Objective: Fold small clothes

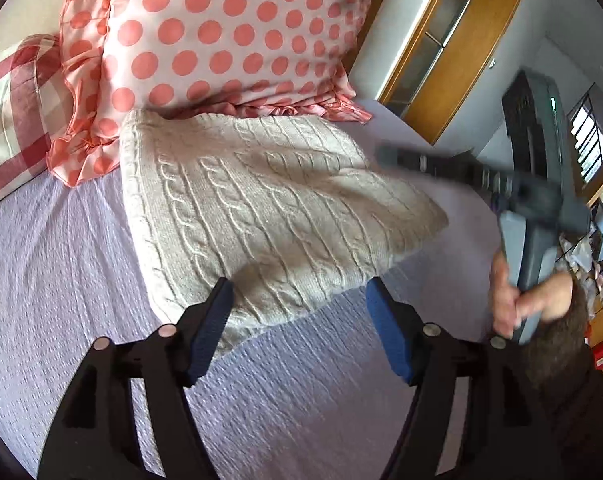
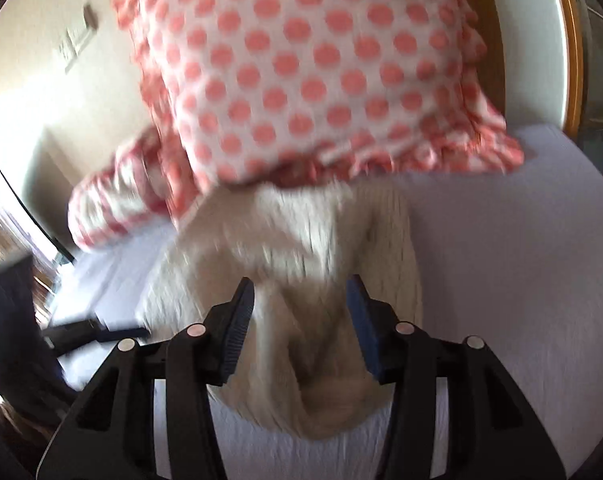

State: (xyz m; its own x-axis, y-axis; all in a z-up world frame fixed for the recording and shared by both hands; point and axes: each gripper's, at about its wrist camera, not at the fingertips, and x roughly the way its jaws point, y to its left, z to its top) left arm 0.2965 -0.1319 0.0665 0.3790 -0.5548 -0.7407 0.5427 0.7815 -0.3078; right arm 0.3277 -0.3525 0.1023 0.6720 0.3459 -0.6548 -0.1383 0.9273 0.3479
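Note:
A cream cable-knit sweater [image 1: 269, 208] lies folded on the lilac bedspread [image 1: 61, 280], its far edge against the polka-dot pillow. My left gripper [image 1: 299, 300] is open and empty, its jaws standing over the sweater's near edge. My right gripper [image 1: 441, 164] shows blurred at the right of the left wrist view, held in a hand above the sweater's right side. In the right wrist view the right gripper [image 2: 301, 300] is open, its jaws on either side of the sweater [image 2: 309, 264] below; the picture is blurred by motion.
A pink polka-dot pillow [image 1: 229, 36] and a red checked pillow [image 1: 17, 120] stand at the head of the bed. A wooden cabinet [image 1: 453, 56] is beyond the bed's right side. The left gripper [image 2: 101, 332] appears dark at left in the right wrist view.

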